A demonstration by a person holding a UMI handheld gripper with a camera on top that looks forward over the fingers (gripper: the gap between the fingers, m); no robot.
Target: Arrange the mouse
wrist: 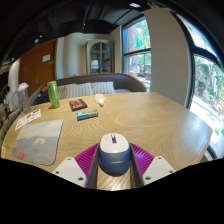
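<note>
A white and grey-blue computer mouse (113,152) sits between my fingers, over the near part of the round wooden table (160,120). My gripper (113,162) is shut on the mouse, with both magenta pads (88,160) pressing its sides. A pale mouse mat (35,141) lies on the table to the left of the fingers. I cannot tell whether the mouse rests on the table or hangs just above it.
A green bottle (53,93) stands at the far left of the table. A brown box (77,104), a small dark teal object (87,115) and a white object (99,100) lie beyond the fingers. Papers (27,117) lie far left. A sofa (90,85) stands behind the table.
</note>
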